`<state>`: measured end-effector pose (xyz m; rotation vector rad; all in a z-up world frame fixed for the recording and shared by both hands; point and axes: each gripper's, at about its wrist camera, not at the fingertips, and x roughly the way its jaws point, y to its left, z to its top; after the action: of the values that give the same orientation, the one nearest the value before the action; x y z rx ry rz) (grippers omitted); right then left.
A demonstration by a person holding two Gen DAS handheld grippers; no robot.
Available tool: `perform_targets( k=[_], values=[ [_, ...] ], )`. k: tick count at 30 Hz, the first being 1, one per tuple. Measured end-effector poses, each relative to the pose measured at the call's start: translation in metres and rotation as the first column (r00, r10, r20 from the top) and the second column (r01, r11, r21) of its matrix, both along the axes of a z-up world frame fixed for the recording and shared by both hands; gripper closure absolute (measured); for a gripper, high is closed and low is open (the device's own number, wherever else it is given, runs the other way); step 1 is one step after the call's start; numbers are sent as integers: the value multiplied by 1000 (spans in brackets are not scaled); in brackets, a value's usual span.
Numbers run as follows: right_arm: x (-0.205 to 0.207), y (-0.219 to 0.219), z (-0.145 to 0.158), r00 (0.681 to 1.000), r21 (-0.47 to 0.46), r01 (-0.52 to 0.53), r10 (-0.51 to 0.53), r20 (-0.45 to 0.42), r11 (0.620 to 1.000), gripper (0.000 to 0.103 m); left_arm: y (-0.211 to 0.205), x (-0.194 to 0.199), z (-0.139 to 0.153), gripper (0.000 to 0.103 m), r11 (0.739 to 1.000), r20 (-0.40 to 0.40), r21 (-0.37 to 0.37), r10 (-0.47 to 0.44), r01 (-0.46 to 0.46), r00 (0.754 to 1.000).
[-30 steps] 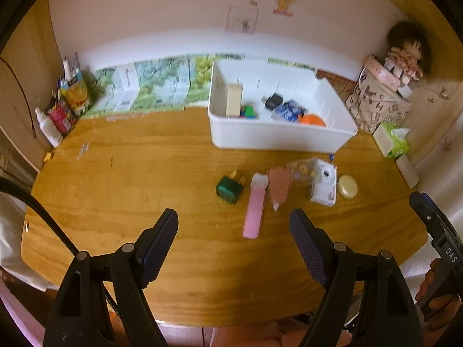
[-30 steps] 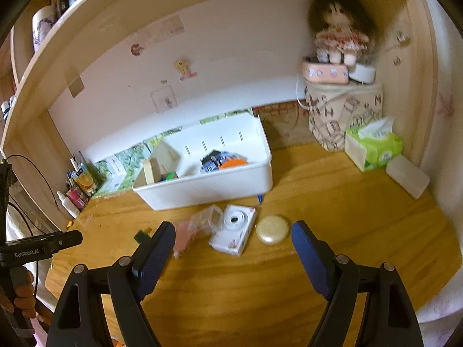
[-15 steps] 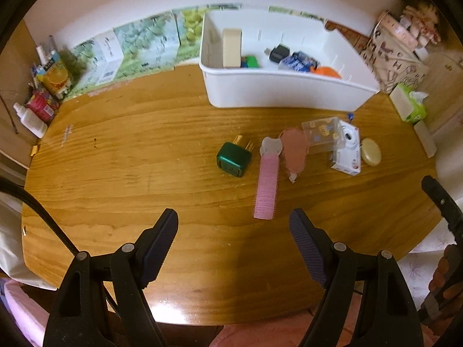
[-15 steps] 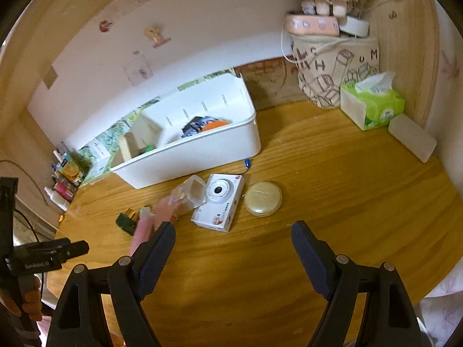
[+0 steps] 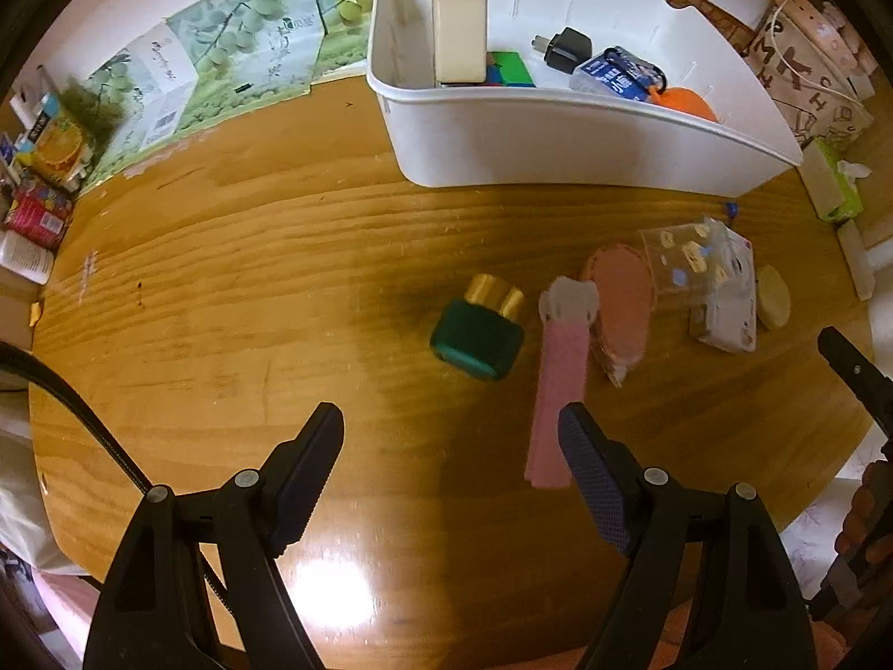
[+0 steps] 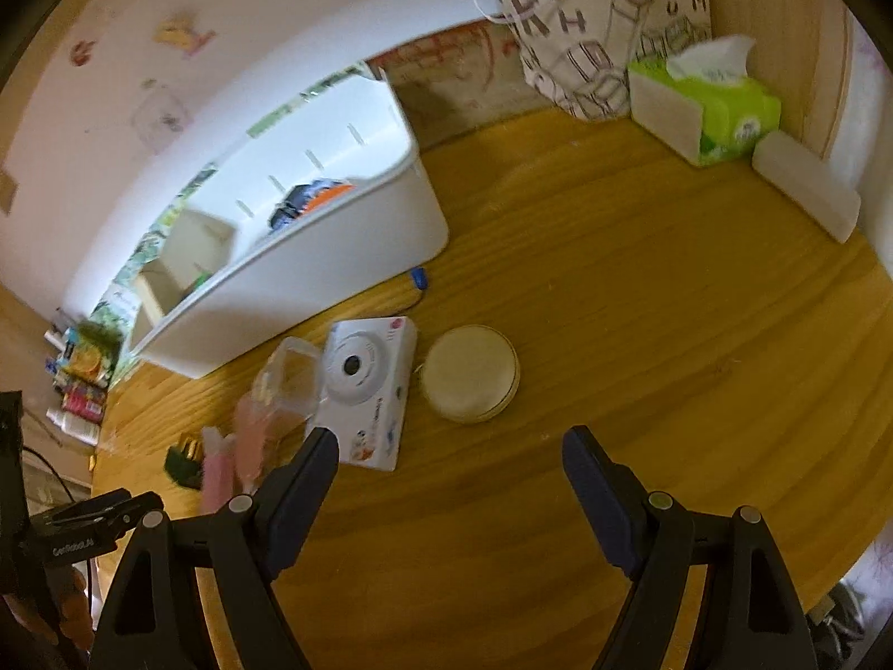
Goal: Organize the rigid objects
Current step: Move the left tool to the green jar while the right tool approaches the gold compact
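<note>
1. Left gripper point(image 5: 449, 463) is hanging over the wooden table point(image 5: 223, 301) w/ jaws standing wide, nothing btwn them; its right-hand finger point(image 5: 591, 480) is overlapping the near end of the pink strip point(image 5: 561, 391) in view, contact can't be told.
2. Right gripper point(image 6: 449, 480) is also gaping wide, empty, over bare wood just in front of the round cream compact point(image 6: 471, 371).
3. Items waiting on the table, in a loose row in front of the white bin point(image 5: 558, 134): green bottle w/ gold cap point(image 5: 480, 329) lying on its side, pink strip beside it, a pink flat piece point(image 5: 619, 307), a clear plastic box point(image 5: 686, 257) resting partly over the white toy camera point(image 6: 371, 385), then the compact at the end.
4. Bin is holding a cream block point(image 5: 459, 28) standing on end, a green block point(image 5: 510, 70), a black plug point(image 5: 566, 47), a blue packet point(image 5: 614, 81) and an orange piece point(image 5: 683, 103).
5. Off to the side: a green tissue box point(image 6: 709, 111), a patterned bag point(image 6: 603, 28) at the back; leaf-print cartons point(image 5: 223, 67) are leaning on the wall.
</note>
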<state>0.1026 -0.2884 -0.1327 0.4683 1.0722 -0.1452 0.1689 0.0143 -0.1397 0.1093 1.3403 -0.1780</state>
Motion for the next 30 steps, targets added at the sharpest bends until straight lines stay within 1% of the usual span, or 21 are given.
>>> perform_targets(
  k=[3, 10, 11, 12, 19, 22, 24, 30],
  values=[
    [12, 0, -6, 1000, -5, 16, -16, -25, 1000, 20, -1, 13, -5, 21, 1000, -13, -7, -2, 2, 1000],
    [33, -4, -20, 996, -31, 40, -43, -81, 999, 21, -3, 38, -10, 21, 1000, -4, -31, -5, 5, 1000],
    [36, -4, -22, 995, -34, 39, -41, -88, 999, 24, -3, 41, -11, 21, 999, -3, -36, -5, 5, 1000],
    [37, -4, -24, 995, -37, 37, -40, -96, 999, 25, -3, 43, -12, 21, 999, -4, -43, -6, 6, 1000],
    [50, -3, -33, 989, -66, 6, -15, -147, 998, 26, -6, 53, -19, 22, 998, -12, -56, -25, 24, 1000],
    [56, 0, -37, 986, -78, -13, 0, -166, 997, 28, -8, 55, -22, 22, 998, -17, -61, -28, 27, 999],
    [59, 1, -39, 984, -83, -24, 9, -179, 996, 30, -9, 57, -24, 24, 998, -22, -61, -29, 28, 999],
    [67, 4, -43, 979, -113, -68, 45, -199, 991, 31, -12, 64, -29, 32, 997, -21, -61, -41, 39, 999]
  ],
)
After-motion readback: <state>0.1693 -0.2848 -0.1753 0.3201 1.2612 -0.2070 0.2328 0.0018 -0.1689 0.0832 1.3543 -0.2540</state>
